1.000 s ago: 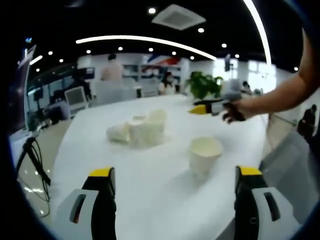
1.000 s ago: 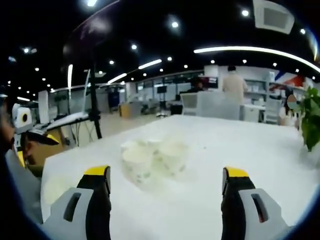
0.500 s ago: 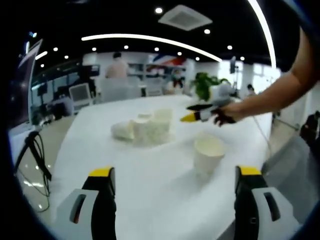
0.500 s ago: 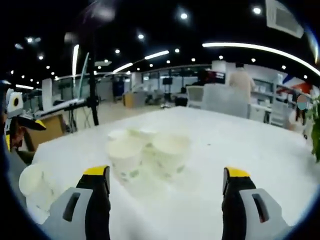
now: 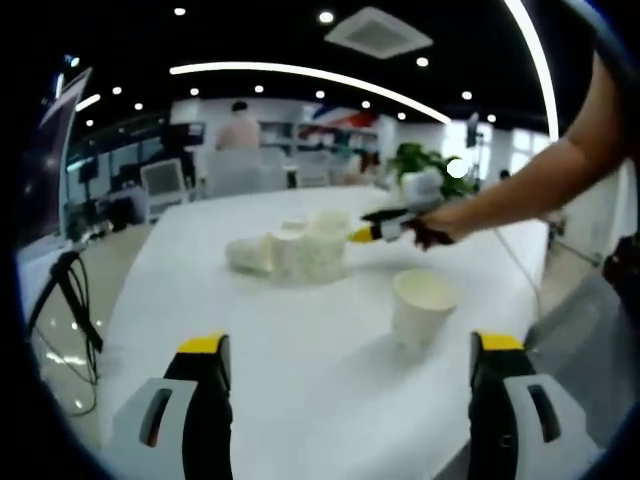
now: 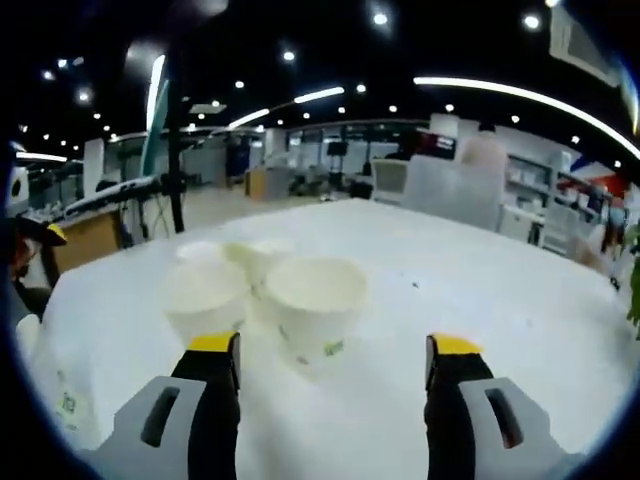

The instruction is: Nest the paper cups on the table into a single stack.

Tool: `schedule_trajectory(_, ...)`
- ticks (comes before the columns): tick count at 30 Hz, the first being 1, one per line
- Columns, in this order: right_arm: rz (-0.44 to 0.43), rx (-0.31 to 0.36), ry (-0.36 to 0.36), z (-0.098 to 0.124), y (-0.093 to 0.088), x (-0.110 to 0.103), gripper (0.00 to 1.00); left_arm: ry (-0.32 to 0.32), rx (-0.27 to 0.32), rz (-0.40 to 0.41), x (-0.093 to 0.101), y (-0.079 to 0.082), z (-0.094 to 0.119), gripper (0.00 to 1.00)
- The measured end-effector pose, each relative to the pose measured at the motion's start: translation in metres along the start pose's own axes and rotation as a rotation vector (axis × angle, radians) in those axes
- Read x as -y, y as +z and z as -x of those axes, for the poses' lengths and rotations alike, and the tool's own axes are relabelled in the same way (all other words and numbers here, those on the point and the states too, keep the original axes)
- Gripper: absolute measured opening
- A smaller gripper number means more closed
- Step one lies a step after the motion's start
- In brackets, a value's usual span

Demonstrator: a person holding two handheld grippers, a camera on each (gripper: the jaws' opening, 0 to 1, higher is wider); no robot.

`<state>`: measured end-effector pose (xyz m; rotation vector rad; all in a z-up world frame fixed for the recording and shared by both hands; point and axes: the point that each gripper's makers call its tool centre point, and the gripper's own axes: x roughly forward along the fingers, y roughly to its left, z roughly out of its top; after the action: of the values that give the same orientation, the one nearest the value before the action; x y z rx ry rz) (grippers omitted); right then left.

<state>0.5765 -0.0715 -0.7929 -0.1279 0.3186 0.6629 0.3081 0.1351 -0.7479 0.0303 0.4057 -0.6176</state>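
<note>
Reaching for the cluster of paper cups (image 6: 265, 295) mid-table (image 6: 520, 330), the right tongs (image 6: 328, 365) stood apart and empty and wanted centring on the nearest cup (image 6: 316, 305), while the left tongs (image 5: 350, 365), also apart, hung near the lone cup (image 5: 423, 305) beside that cluster.

Open white table (image 5: 300, 340) ahead of the left gripper (image 5: 350, 355), jaws spread, nothing between them. Lone paper cup (image 5: 422, 308) near the right jaw. Cup cluster (image 5: 295, 250) farther off, right gripper (image 5: 385, 225) reaching in beside it. Nearest cup (image 6: 315, 305) just beyond the right gripper's spread jaws, possibly touching its neighbour.
</note>
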Motion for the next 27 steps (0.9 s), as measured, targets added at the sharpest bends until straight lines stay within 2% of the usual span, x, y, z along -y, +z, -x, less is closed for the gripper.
schedule_trajectory(5, 0.013, -0.007, 0.014, -0.015, 0.002, -0.004, 0.64, 0.005, -0.004, 0.002, -0.001, -0.001, 0.0, 0.99)
schedule_trajectory(10, 0.004, 0.011, 0.026, -0.026, 0.01, -0.008, 0.62, 0.005, -0.018, 0.002, 0.003, -0.001, -0.002, 0.99)
schedule_trajectory(15, 0.003, -0.003, 0.043, -0.034, 0.008, -0.008, 0.54, 0.0, -0.027, -0.011, 0.004, -0.002, -0.003, 0.99)
schedule_trajectory(19, -0.005, -0.002, 0.048, -0.036, 0.009, -0.011, 0.48, 0.0, -0.029, -0.007, 0.003, -0.002, -0.003, 0.99)
schedule_trajectory(22, -0.024, -0.007, 0.058, -0.036, 0.008, -0.013, 0.41, 0.0, -0.029, -0.006, 0.002, -0.003, -0.003, 0.99)
schedule_trajectory(27, -0.035, -0.005, 0.056, -0.035, 0.008, -0.012, 0.4, -0.001, -0.028, -0.008, 0.002, -0.004, -0.003, 0.99)
